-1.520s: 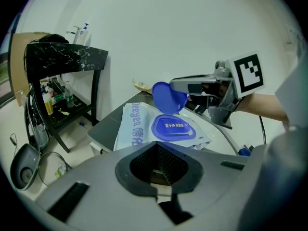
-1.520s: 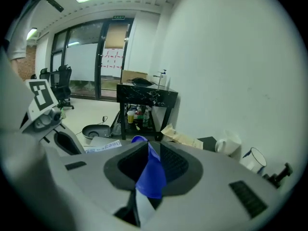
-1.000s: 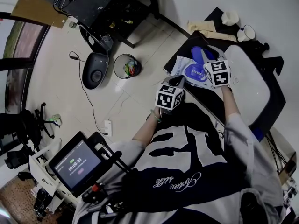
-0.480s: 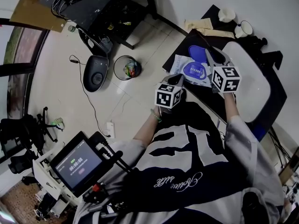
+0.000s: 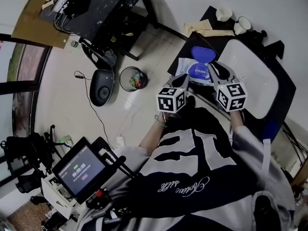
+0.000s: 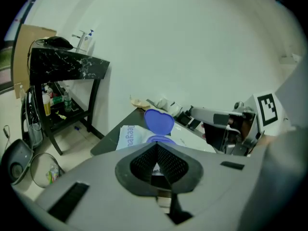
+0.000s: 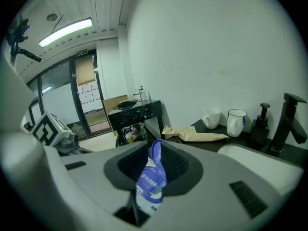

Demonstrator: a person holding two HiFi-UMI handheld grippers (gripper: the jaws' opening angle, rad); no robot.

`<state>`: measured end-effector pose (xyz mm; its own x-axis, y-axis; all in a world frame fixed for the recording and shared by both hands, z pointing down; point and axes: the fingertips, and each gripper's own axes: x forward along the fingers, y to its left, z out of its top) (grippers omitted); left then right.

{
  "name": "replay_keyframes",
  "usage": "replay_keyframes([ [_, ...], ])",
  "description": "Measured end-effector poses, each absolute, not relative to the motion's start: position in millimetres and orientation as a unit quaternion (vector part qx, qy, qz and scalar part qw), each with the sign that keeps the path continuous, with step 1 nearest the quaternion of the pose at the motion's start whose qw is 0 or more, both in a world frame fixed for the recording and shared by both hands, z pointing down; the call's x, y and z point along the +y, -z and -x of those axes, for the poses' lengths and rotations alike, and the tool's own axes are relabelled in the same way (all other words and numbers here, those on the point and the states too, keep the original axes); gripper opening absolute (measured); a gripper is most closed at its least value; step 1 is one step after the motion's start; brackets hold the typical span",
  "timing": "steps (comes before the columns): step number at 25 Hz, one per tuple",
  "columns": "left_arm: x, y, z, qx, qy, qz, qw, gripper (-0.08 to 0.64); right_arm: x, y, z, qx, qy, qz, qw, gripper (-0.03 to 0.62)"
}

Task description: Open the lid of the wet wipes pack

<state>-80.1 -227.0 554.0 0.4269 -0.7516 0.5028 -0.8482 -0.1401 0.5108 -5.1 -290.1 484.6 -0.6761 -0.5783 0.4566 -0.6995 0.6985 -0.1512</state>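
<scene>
The wet wipes pack (image 5: 188, 69) lies on the near left corner of the black counter (image 5: 211, 14), white with blue print. Its blue lid (image 5: 202, 55) stands upright, open. In the left gripper view the pack (image 6: 129, 137) and raised lid (image 6: 159, 121) show just past the jaws. My left gripper (image 5: 183, 83) hovers at the pack's near edge, pads together, holding nothing (image 6: 156, 150). My right gripper (image 5: 217, 71) sits just right of the pack, jaws narrowly apart and empty. Through that gap in the right gripper view (image 7: 154, 167) I see the lid (image 7: 156, 150).
A white basin (image 5: 252, 76) fills the counter to the right, with a black faucet (image 7: 291, 114) behind it. Two white mugs (image 5: 223, 13) (image 5: 242, 25) and a brown paper bag (image 5: 208, 30) lie at the back. On the floor, left, are a waste bin (image 5: 132, 78) and a black side table (image 5: 106, 4).
The right gripper has drawn back from the lid toward my body, leaving the blue lid standing open. The left gripper has barely moved.
</scene>
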Motion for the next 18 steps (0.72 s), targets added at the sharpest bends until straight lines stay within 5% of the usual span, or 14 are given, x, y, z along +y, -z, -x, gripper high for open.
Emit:
replay_keyframes([
  [18, -154, -454, 97, -0.488, 0.002, -0.823, 0.29, -0.002, -182, -480, 24, -0.881, -0.204, -0.411, 0.116, 0.075],
])
